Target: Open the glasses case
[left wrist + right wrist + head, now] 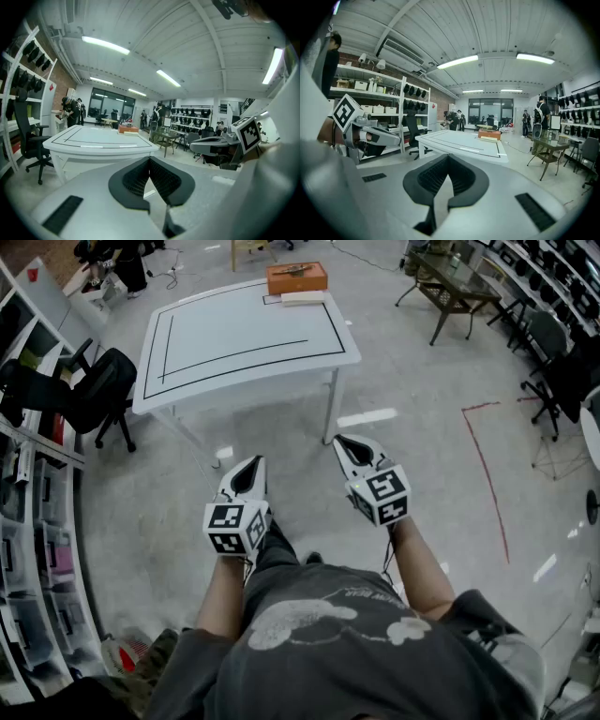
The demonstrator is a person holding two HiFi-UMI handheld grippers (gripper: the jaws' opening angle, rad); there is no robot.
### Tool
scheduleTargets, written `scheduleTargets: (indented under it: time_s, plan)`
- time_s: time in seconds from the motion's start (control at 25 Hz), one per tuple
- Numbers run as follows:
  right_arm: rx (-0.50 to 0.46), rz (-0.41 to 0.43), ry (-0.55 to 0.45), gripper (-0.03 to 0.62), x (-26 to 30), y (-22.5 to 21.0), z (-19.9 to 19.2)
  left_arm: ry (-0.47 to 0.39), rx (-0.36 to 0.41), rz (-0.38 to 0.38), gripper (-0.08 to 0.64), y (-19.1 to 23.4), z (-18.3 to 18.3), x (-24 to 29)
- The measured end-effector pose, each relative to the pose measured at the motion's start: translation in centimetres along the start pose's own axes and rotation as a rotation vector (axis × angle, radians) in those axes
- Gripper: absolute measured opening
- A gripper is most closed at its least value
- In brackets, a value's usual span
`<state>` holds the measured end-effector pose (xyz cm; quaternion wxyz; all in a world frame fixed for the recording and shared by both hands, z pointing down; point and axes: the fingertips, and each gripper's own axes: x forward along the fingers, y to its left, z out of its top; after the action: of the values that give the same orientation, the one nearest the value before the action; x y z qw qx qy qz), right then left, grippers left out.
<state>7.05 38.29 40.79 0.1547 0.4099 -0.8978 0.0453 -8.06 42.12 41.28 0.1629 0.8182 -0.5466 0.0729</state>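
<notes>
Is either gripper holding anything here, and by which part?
Nothing is held. The left gripper and the right gripper each have their jaws together with nothing between them, over the floor short of the white table.

Head cam looked steeply down; cams on left gripper (253, 465) & right gripper (342, 441) faced fwd, sharing distant white table (234, 334).

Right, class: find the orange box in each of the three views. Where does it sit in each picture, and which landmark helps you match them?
Head view: the orange box is at top centre, on the table's far edge.
Left gripper view: the box is small, left of centre, at the table's far end.
Right gripper view: the box is right of centre, at the table's far end.
Shared landmark: the white table with black lines.
</notes>
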Motion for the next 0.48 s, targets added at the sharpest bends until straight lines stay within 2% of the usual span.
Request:
scheduleTargets:
  time_s: [0.48]
  plan:
    - [0.038,0.001,0.021,0.0,2.0,-1.0,-1.3,0.031,-0.023,0.006,0.002,1.5,-1.2,1.5]
